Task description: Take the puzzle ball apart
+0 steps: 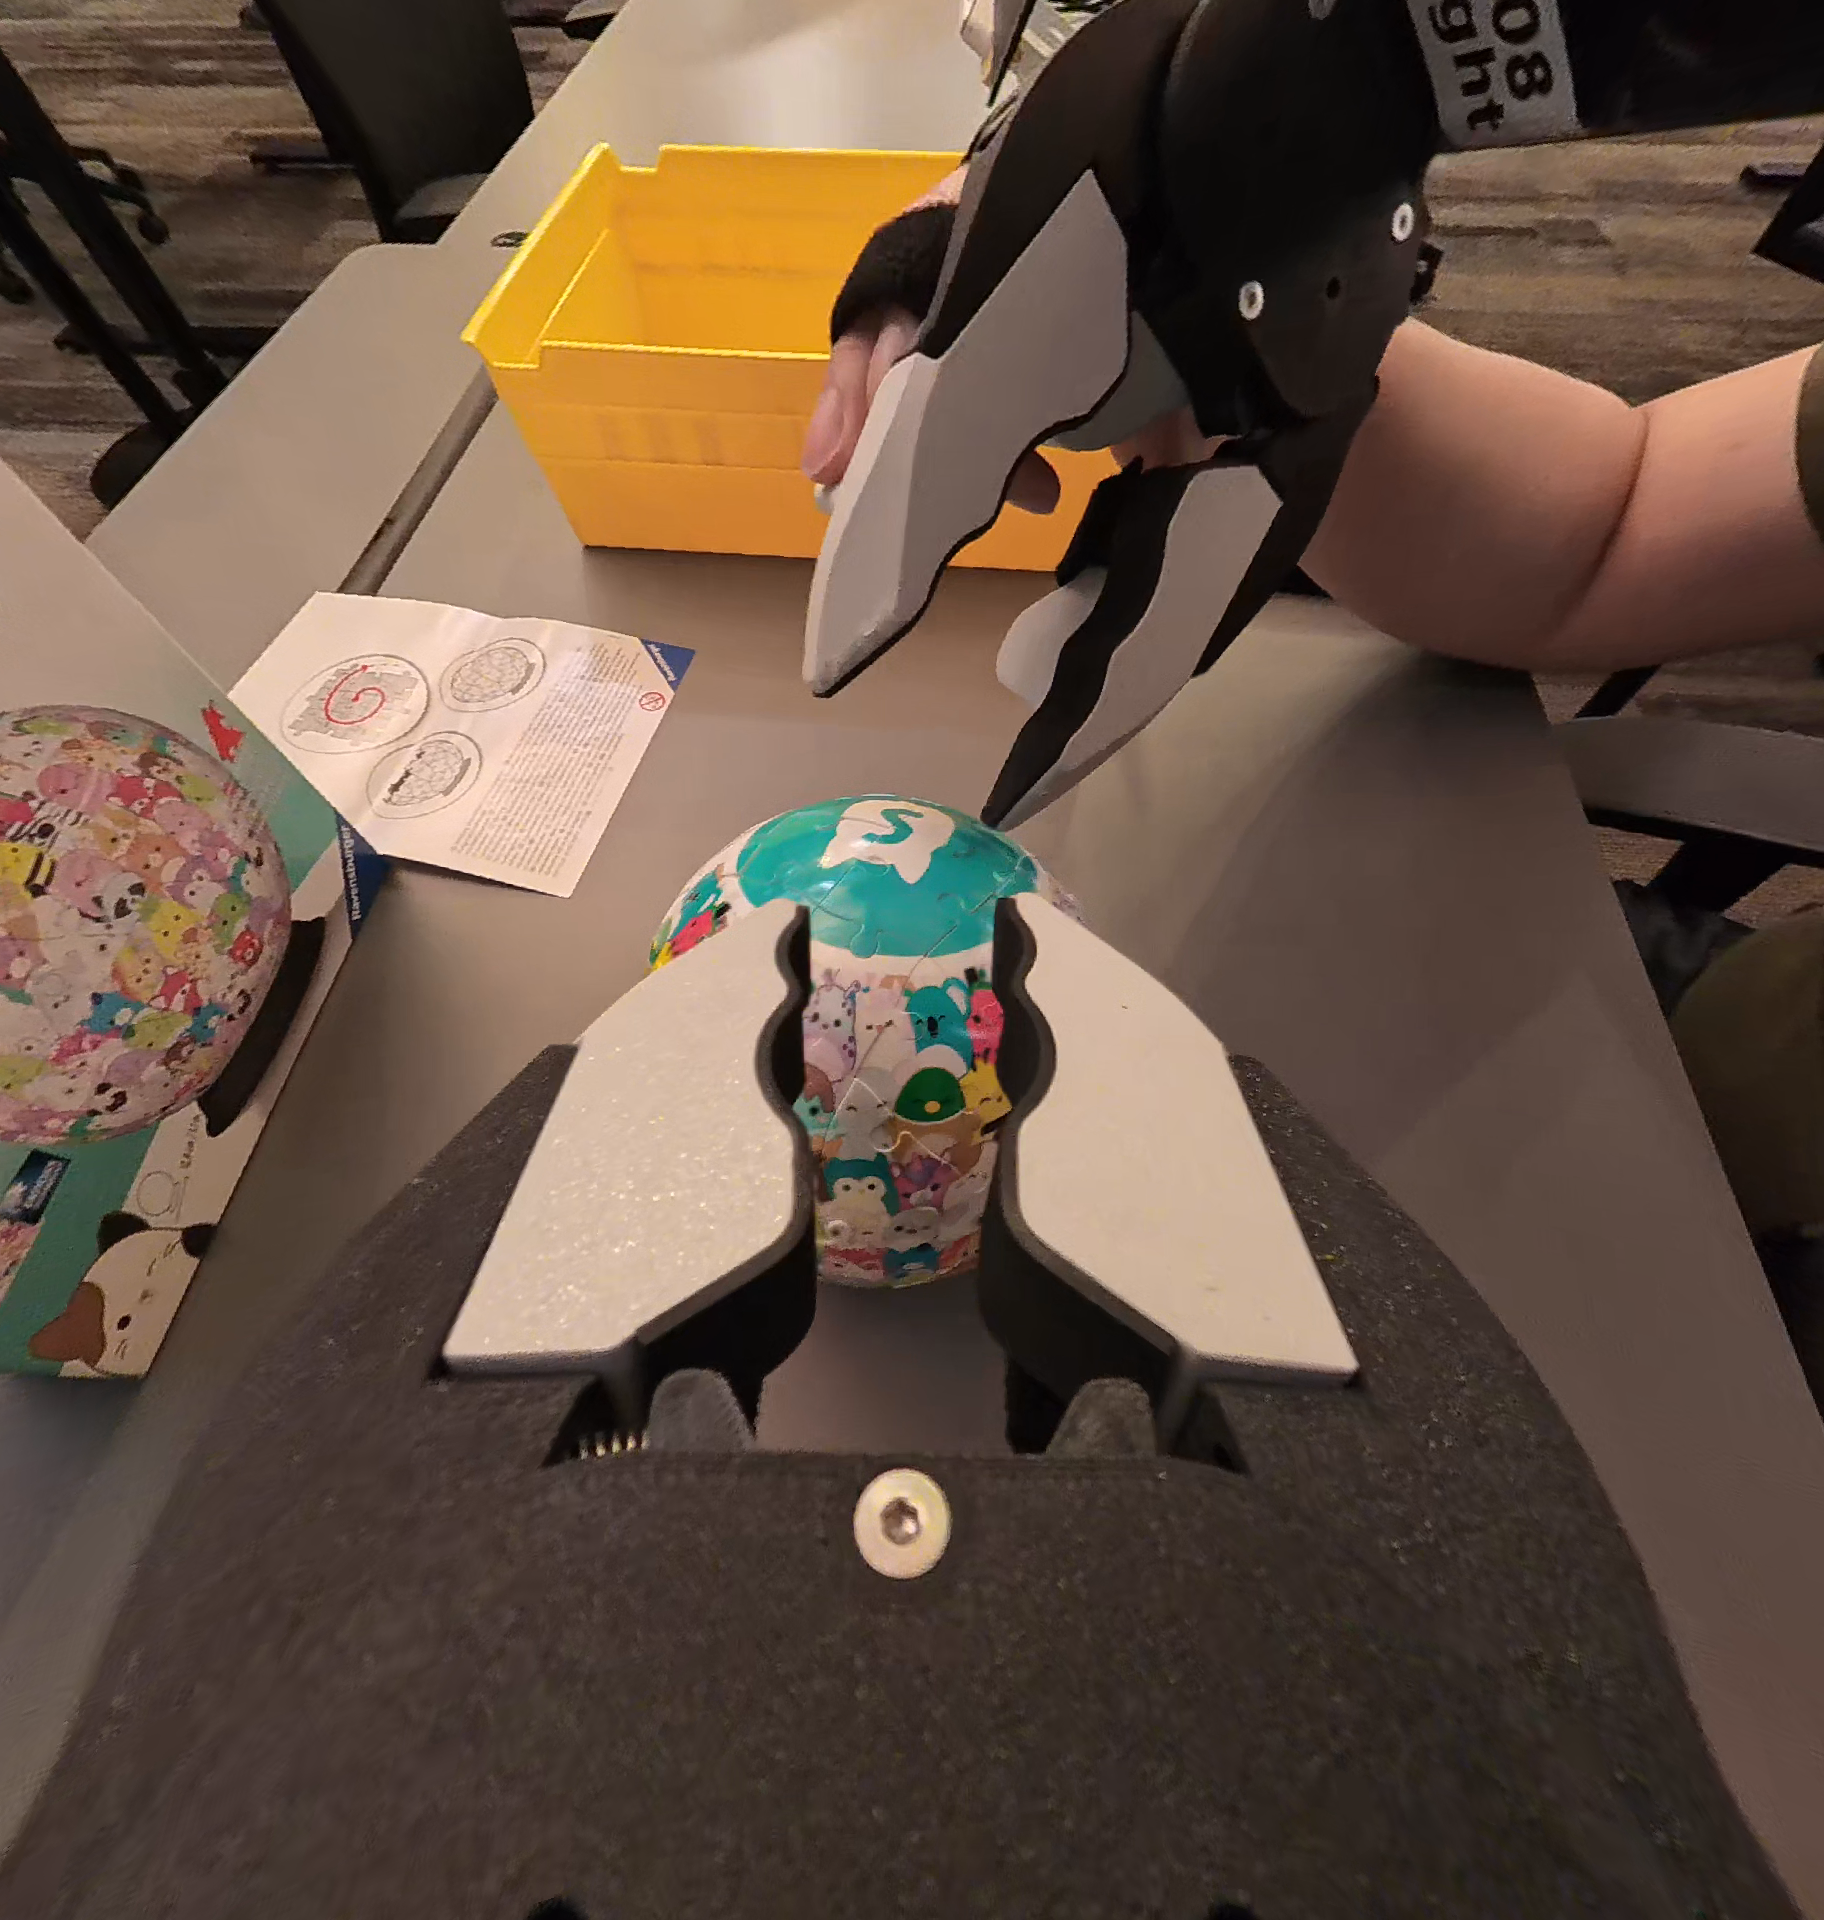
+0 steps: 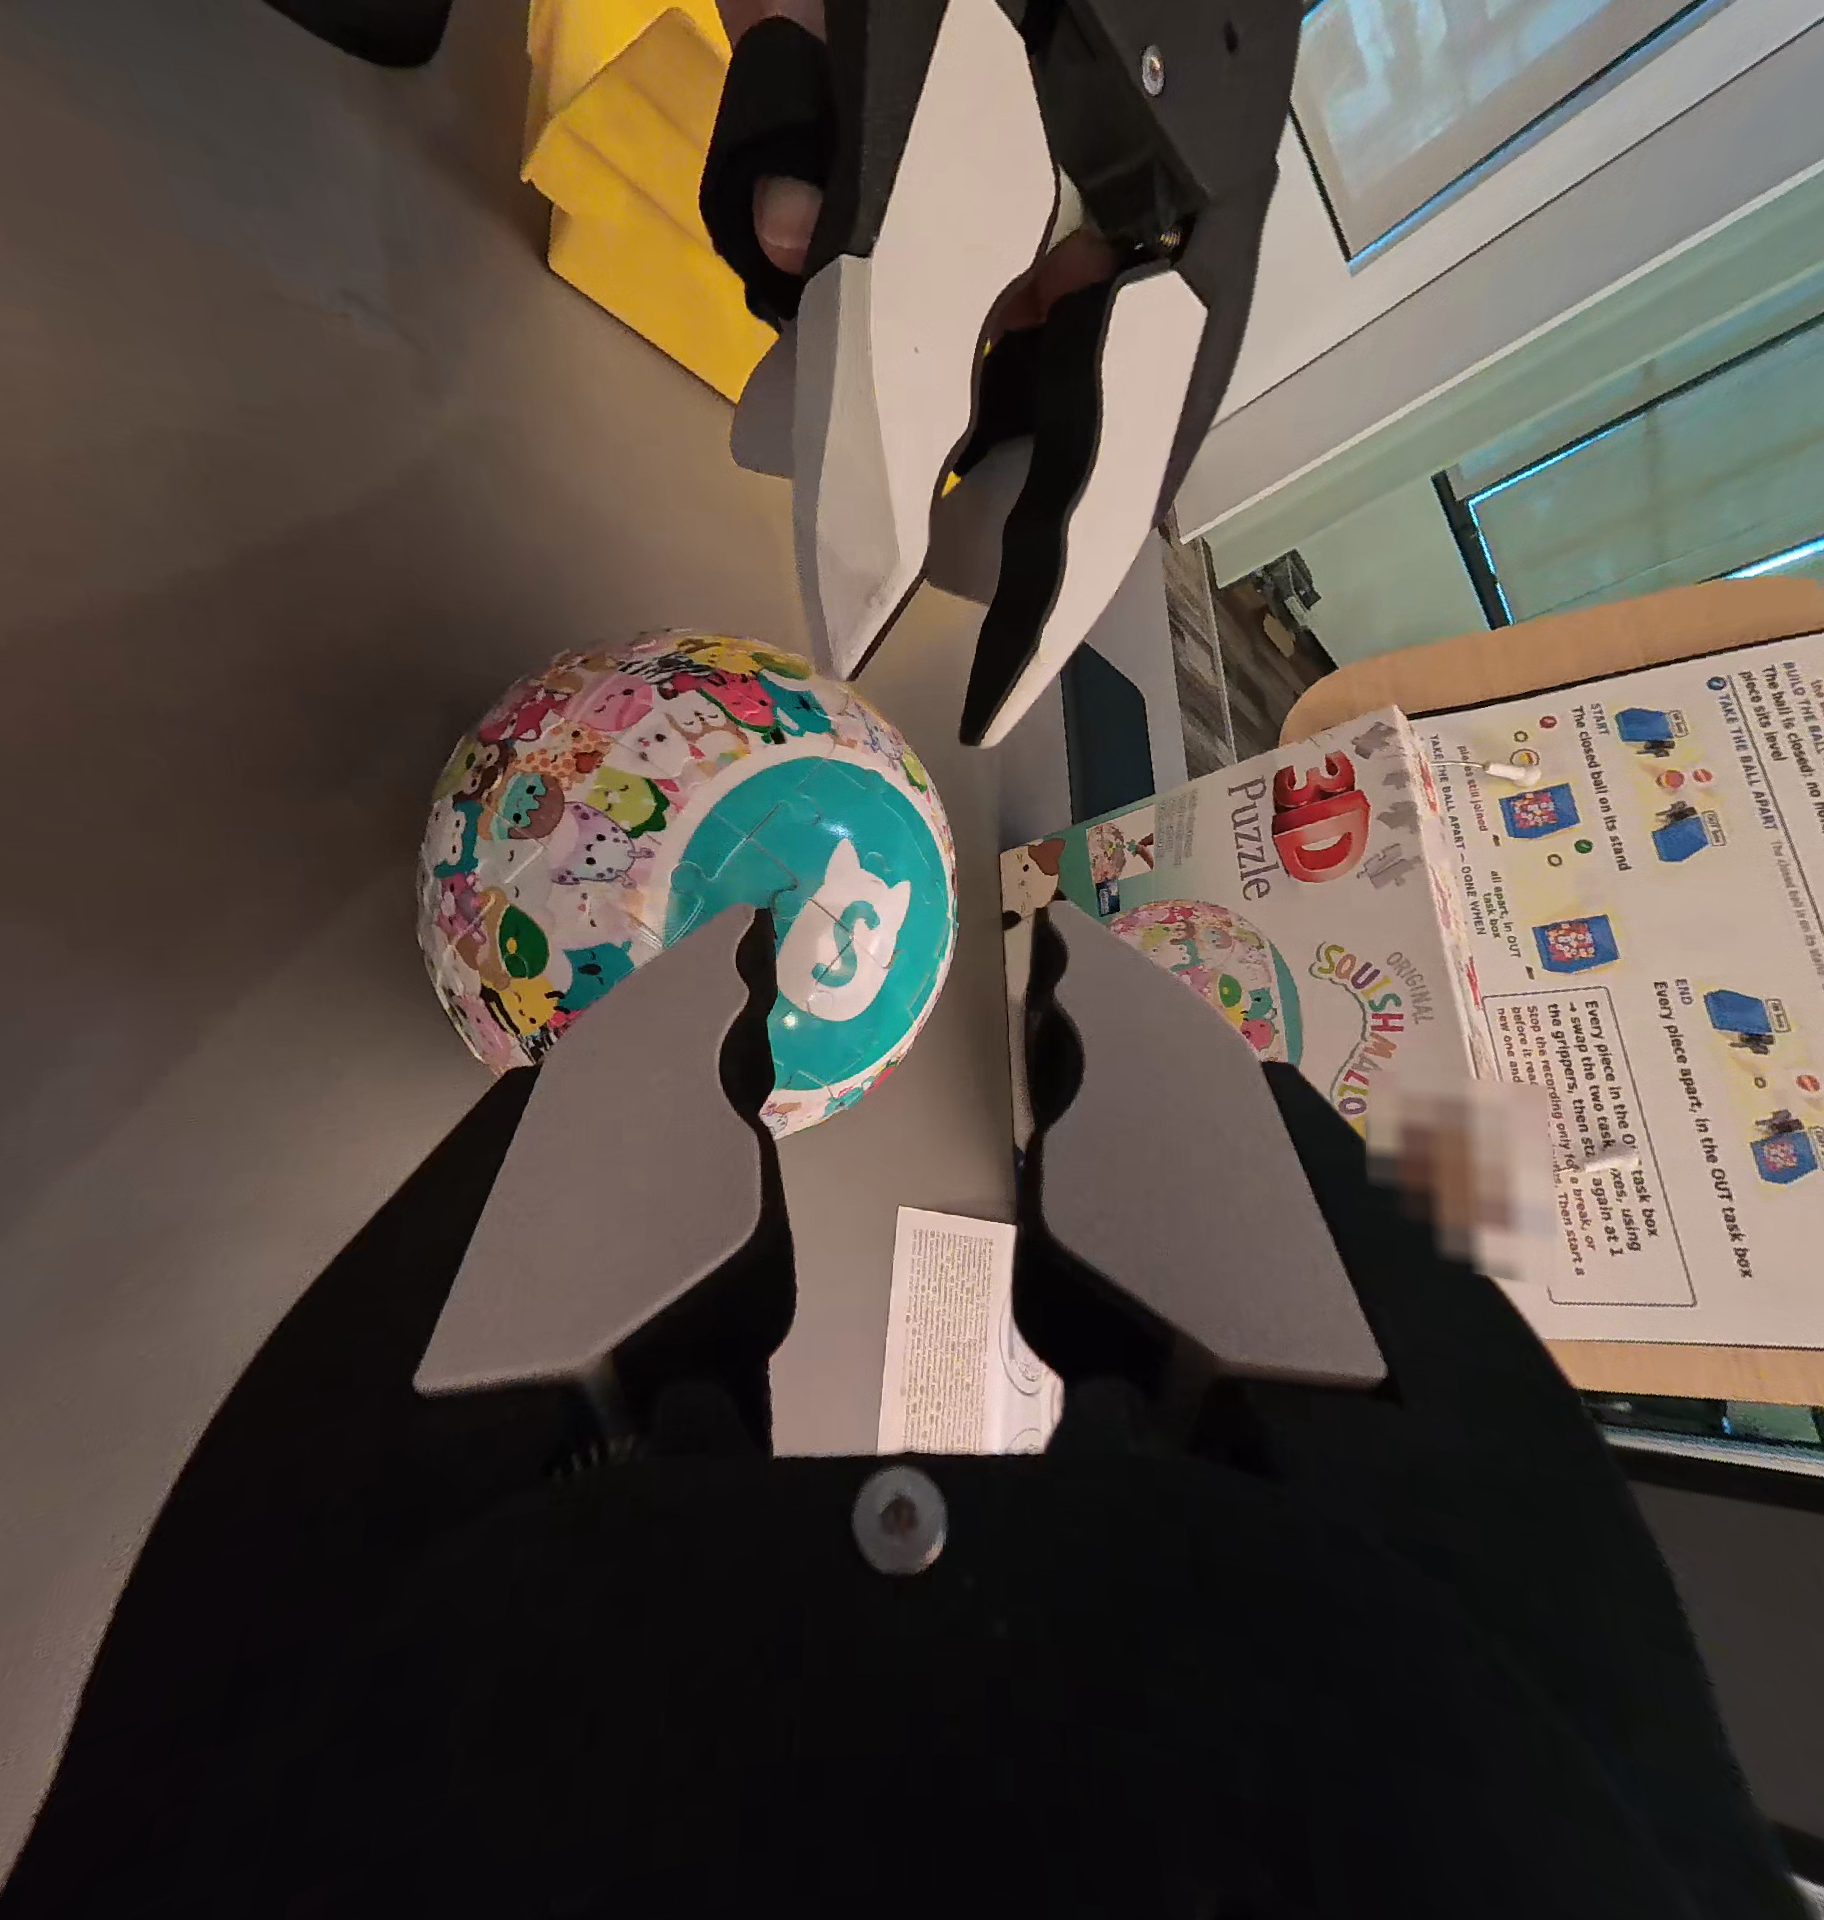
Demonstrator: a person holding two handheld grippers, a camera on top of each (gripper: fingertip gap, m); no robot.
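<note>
Left wrist view shows the glossy round puzzle ball [image 1: 903,1049], made of interlocked plastic pieces printed with many small colourful animals, standing whole on the smooth grey table [image 1: 1303,935]. Its turquoise cap [image 1: 877,857] with a white cat shape points up and a little away from me. A ball has no long axis. My left gripper [image 1: 903,925], with flat grey wavy-edged fingers [image 1: 669,1122] on a rough black body, reaches level over the table, and its fingers stand spread on both sides of the ball; I cannot tell if they touch it. My right gripper [image 1: 913,743] comes steeply down from above with fingers released, one tip almost at the cap. Behind stands a yellow plastic bin [image 1: 679,343]; left lie a folded white paper leaflet [image 1: 472,738] and the cardboard puzzle box [image 1: 108,1018].
</note>
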